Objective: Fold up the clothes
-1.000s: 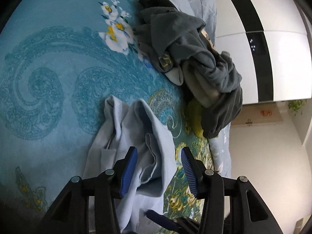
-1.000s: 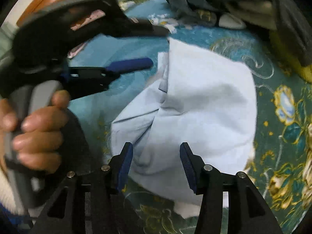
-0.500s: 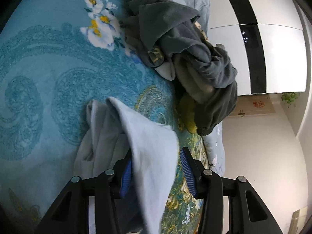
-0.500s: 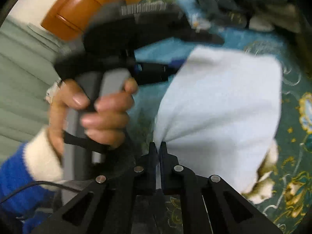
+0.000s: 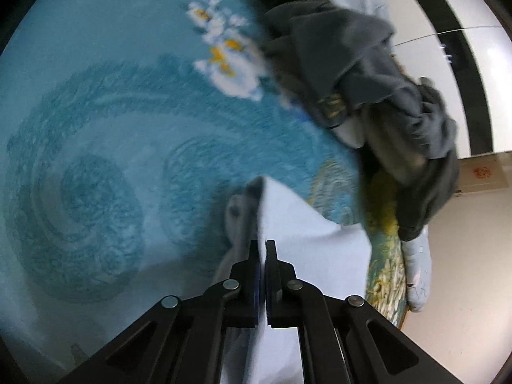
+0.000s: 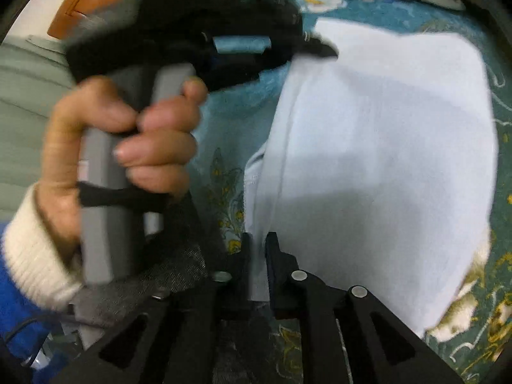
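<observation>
We've got both claws pinched tight on one light-blue garment (image 6: 384, 160) lifted off the bed (image 5: 96, 128): left claw (image 5: 262, 249), right claw (image 6: 257, 243). Thin bites, so a tug apart could slip an edge and wreck the fold. One grey clothes heap (image 5: 368, 80) waits nearby.

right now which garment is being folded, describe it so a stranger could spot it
On the teal floral bedspread, look nearer than the heap of dark grey clothes. The pale blue garment is pinched along its edge by both the left gripper and right gripper; it is the only light, plain piece.
</observation>
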Available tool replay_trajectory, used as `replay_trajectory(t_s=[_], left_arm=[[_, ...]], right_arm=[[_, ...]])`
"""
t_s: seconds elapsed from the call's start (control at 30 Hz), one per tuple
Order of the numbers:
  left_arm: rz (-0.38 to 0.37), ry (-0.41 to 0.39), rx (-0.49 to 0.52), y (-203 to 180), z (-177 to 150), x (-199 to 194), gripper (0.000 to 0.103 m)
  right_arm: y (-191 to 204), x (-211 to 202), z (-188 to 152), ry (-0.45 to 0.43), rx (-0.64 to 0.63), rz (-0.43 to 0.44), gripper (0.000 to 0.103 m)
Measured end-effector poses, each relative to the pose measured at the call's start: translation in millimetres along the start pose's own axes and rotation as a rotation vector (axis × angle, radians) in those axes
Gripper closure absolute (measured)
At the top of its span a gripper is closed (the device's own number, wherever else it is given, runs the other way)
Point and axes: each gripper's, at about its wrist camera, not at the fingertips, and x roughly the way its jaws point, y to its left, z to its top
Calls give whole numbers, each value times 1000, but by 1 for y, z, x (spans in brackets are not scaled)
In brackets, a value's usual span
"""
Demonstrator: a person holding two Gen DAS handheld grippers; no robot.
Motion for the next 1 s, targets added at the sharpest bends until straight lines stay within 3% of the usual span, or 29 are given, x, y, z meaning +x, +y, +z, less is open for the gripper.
replay_trajectory(t_s=[0.07,0.1,0.17,0.2,0.23,0.33,0.43,0.53,0.57,0.6,0.63,0.67,0.87,1.0], left_arm=[[-30,12,-29,4,-1,-1,96],[-55,18,-44,5,-1,-3,93],[-69,21,-53,5,-3,-6,73],[-53,18,-56,6,-3,-5,51],[-23,12,-57,6,-2,-3,41],[31,17,-39,5,-2,5,41],[43,42,-29,5,-1,15,40],[10,47,-34,7,2,18,44],[-11,54,-44,8,2,19,49],[-31,61,-53,10,3,20,71],[-44,68,-59,11,3,20,84],[-46,69,-58,11,2,20,86],[-103,67,-28,-4,-8,0,94],[-56,94,29,-20,-17,7,93]], right_arm=[[-12,-26,-3,-77,41,15,56],[-24,-36,-6,-110,78,1,51],[-52,-54,-14,-164,169,-36,49],[-69,-58,-17,-174,225,-54,49],[-89,-58,-20,-170,287,-72,49],[-133,-51,-31,-163,409,-70,49],[-132,-37,-47,-147,513,53,49],[-129,-33,-48,-153,550,77,49],[-128,-33,-47,-155,560,80,58],[-127,-32,-46,-158,569,82,68],[-126,-32,-46,-161,578,85,84],[-125,-31,-45,-164,587,87,87],[-165,-119,9,-289,434,-102,90],[-201,-141,37,-263,426,-171,90]])
